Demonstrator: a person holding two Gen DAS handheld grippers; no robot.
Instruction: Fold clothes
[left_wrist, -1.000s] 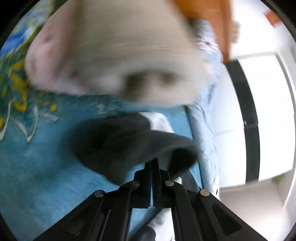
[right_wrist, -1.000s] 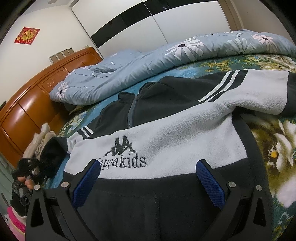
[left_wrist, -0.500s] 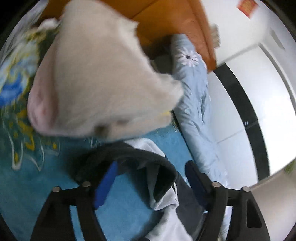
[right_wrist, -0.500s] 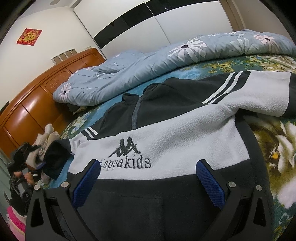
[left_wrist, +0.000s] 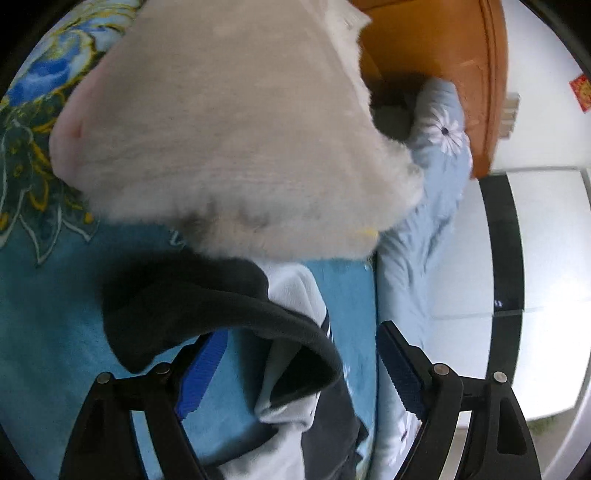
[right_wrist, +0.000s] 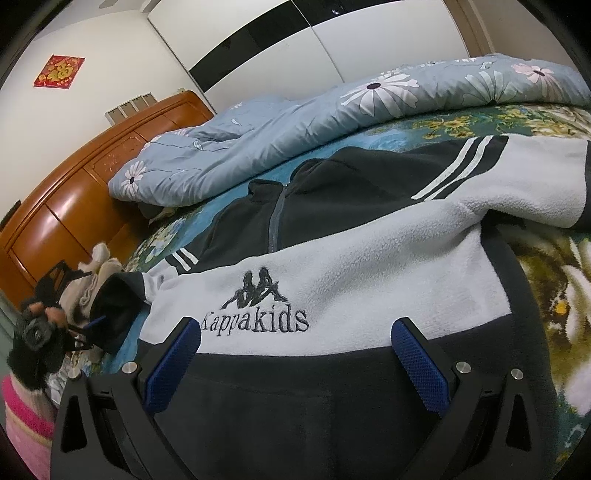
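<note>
A black and light-grey fleece jacket (right_wrist: 332, 280) with a "Kappakids" logo lies spread front-up on the bed. My right gripper (right_wrist: 295, 369) stands open over its dark hem, with nothing pinched between the pads. The jacket's left sleeve ends in a black cuff (left_wrist: 207, 299) that lies loose between the wide-open jaws of my left gripper (left_wrist: 301, 369); neither blue pad presses on it. In the right wrist view the left gripper (right_wrist: 88, 328) shows at the far left beside that cuff (right_wrist: 114, 306), held by a hand (right_wrist: 40, 312).
A cream fleece garment (left_wrist: 229, 129) lies just beyond the cuff. A bunched light-blue floral duvet (right_wrist: 332, 122) runs along the far side of the bed, against a wooden headboard (right_wrist: 74, 199). Behind it stands a white and black wardrobe (right_wrist: 332, 40). Pink striped fabric (right_wrist: 22, 417) sits at the lower left.
The left gripper went from shut on the black cuff to wide open, letting it drop on the bed, and it rolled and shifted. The right gripper stayed in place.
</note>
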